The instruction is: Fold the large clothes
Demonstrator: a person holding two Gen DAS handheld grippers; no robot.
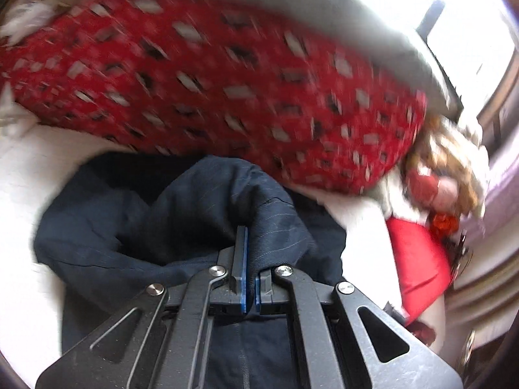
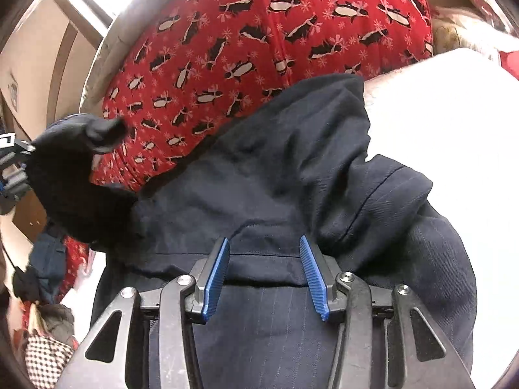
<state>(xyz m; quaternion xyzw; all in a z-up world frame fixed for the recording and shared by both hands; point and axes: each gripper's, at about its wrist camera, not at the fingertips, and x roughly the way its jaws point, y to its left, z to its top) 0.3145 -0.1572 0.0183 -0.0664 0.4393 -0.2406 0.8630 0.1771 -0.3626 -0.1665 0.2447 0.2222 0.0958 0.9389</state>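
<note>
On the white bed [image 2: 447, 123], the navy garment [image 2: 275, 168] lies bunched at 6 o'clock in both wrist views, with a red penguin-print cloth [image 2: 259, 48] behind it from 10 to 1 o'clock.

Risk 1: the garment is crumpled, not spread flat. A fold made from this state would likely trap creases and stray layers.

Risk 2: the left gripper [image 1: 251, 259] pinches only a small gather of the fabric. A hard pull could slip the fabric out, or drag the penguin cloth along, since the two touch.

Risk 3: the left view is motion-blurred, so aim is uncertain there.

Left jaws: nearly closed, holding a raised ridge of the garment that runs up toward 12 o'clock.

Right gripper [image 2: 264, 265]: jaws wide apart, holding nothing. A seam edge of the garment lies across the gap between them, under the fingertips. Whether the tips touch the fabric cannot be told.
</note>
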